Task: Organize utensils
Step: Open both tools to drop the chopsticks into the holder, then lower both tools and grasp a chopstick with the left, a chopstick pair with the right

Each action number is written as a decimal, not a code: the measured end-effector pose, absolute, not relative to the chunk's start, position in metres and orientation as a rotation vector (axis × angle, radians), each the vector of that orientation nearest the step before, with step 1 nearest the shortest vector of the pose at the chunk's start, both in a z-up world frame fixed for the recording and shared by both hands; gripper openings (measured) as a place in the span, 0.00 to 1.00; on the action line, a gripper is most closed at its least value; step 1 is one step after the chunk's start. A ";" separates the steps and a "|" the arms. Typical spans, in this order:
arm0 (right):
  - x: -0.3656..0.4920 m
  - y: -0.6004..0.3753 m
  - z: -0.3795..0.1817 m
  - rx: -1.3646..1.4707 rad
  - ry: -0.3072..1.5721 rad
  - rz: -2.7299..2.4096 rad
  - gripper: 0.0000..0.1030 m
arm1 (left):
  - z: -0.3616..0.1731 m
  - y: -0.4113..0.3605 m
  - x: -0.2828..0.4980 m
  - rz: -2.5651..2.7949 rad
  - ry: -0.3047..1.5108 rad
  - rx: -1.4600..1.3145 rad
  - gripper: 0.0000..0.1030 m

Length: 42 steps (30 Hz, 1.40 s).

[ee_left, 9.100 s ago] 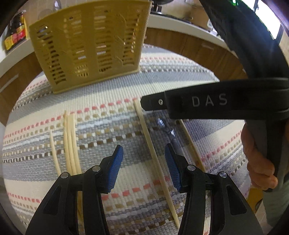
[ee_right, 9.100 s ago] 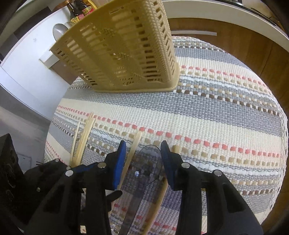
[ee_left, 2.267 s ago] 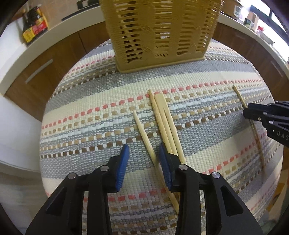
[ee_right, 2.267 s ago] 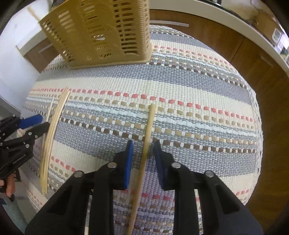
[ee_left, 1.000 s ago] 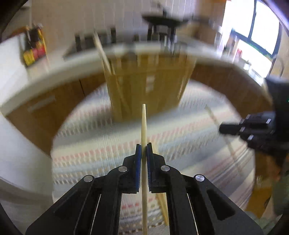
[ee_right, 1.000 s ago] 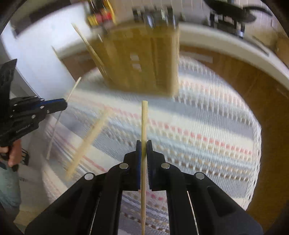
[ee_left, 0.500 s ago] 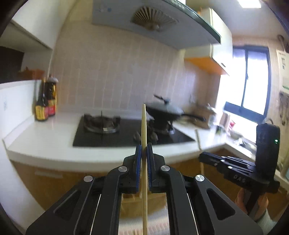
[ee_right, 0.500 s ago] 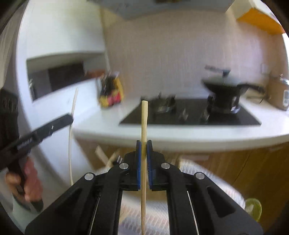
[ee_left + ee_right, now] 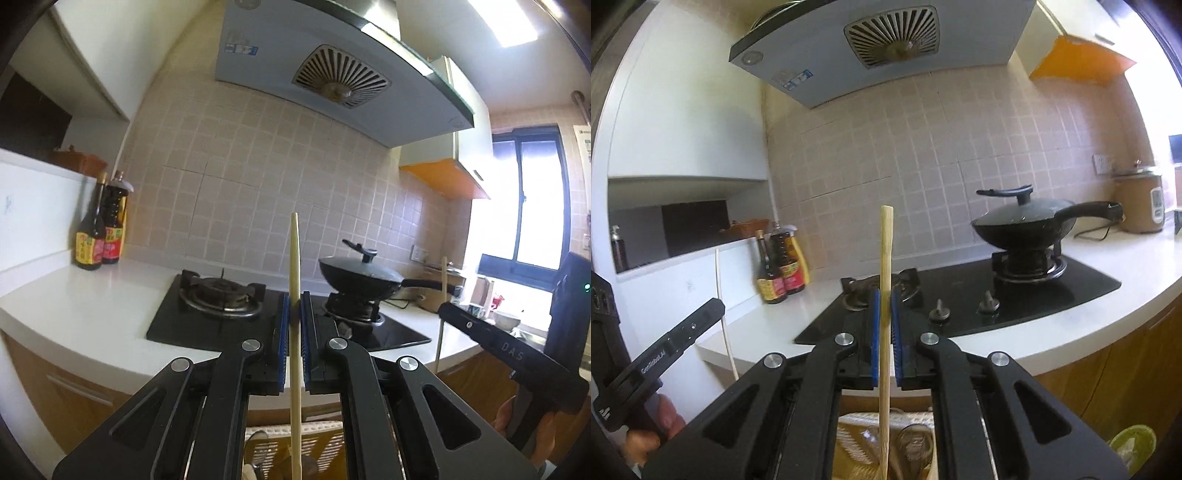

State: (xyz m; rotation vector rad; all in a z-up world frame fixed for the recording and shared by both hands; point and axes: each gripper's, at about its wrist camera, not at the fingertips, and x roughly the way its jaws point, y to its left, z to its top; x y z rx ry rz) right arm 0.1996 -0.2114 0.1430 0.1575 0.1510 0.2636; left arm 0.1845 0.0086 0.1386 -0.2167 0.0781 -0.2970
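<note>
Counter (image 9: pixel 66 325) fills the middle band of both views, white, with the black hob (image 9: pixel 1052 288) sunk into it and a lidded wok (image 9: pixel 1027 221) on the right burner. Below that, at the bottom centre of each frame, I catch the slatted basket (image 9: pixel 321 439), mostly cut off by my own tongs. My left tongs (image 9: pixel 294 310) are pressed together on a chopstick (image 9: pixel 294 258), and it stands straight up, long axis vertical, tip high in centre frame, lower end running down toward the basket. My right tongs (image 9: pixel 884 306) pinch the other chopstick (image 9: pixel 885 251) the same way, upright, blunt end up. So the basket lies directly under both sticks; I judge the drop is straight down, and neither hand looks nearer. Hard to say whether either lower tip has entered the basket: the tongs hide the rim. Something rounded and clear sits inside the basket (image 9: pixel 912 443); I can't make it out.
</note>
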 end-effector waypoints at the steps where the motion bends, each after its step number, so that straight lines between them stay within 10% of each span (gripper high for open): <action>1: 0.200 -0.210 0.140 0.150 0.143 0.264 0.04 | 0.134 0.008 0.187 -0.282 0.072 -0.208 0.04; 14: 0.201 -0.217 0.104 0.166 0.180 0.271 0.05 | 0.103 0.002 0.186 -0.245 0.049 -0.151 0.05; 22: 0.169 -0.238 0.106 0.194 0.263 0.282 0.07 | 0.111 0.019 0.153 -0.266 0.063 -0.187 0.39; 42: 0.113 -0.207 0.045 0.178 0.775 0.325 0.50 | 0.045 0.040 0.078 -0.244 0.581 -0.130 0.50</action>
